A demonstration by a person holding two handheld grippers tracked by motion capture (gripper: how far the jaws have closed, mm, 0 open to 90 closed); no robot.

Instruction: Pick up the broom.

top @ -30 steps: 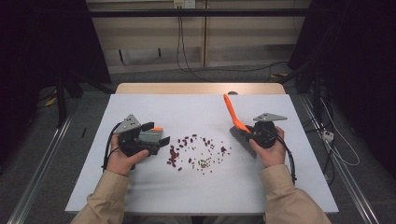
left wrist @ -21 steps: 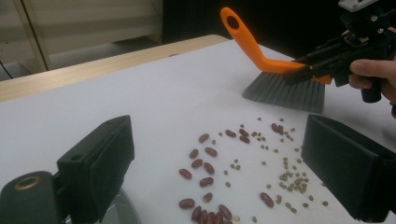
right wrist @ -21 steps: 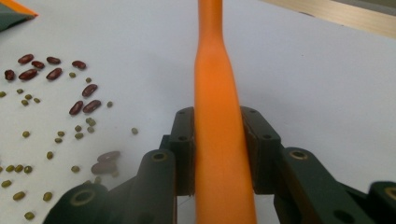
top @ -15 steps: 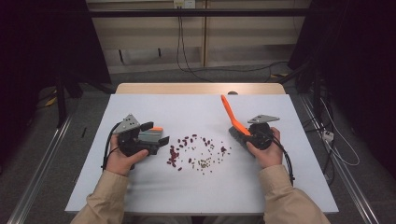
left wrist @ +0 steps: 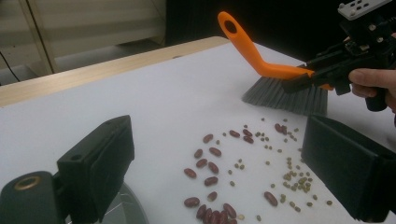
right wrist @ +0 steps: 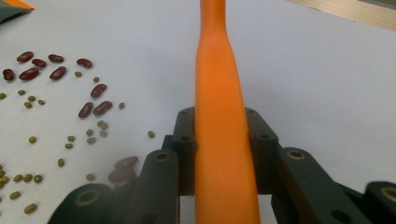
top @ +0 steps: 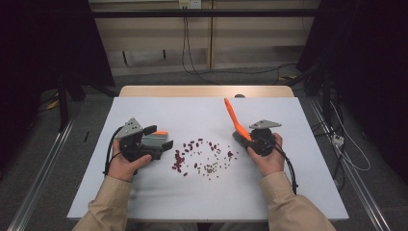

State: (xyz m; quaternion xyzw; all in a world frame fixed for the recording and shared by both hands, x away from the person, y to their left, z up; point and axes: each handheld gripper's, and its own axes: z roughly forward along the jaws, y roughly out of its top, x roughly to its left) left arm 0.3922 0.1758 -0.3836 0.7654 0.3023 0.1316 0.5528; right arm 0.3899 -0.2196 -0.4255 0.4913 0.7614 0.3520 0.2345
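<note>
White tabletop (top: pixel 144 202) spread out under the high view, pale wooden strip (top: pixel 207 91) along its far edge; the scatter sits mid-table, a loose patch of dark red kidney beans (top: pixel 180 159) towards the left and small greenish mung beans (top: pixel 211 168) towards the right, the two mixed where they meet; in the left gripper view the red ones (left wrist: pixel 210 165) lie in a rough curve, the green ones (left wrist: pixel 296 179) bunch closer together; grey bristles of a brush (left wrist: pixel 285 95) come down at the far edge of the scatter, contact with the surface too close to call; the white top carries the beans directly.
</note>
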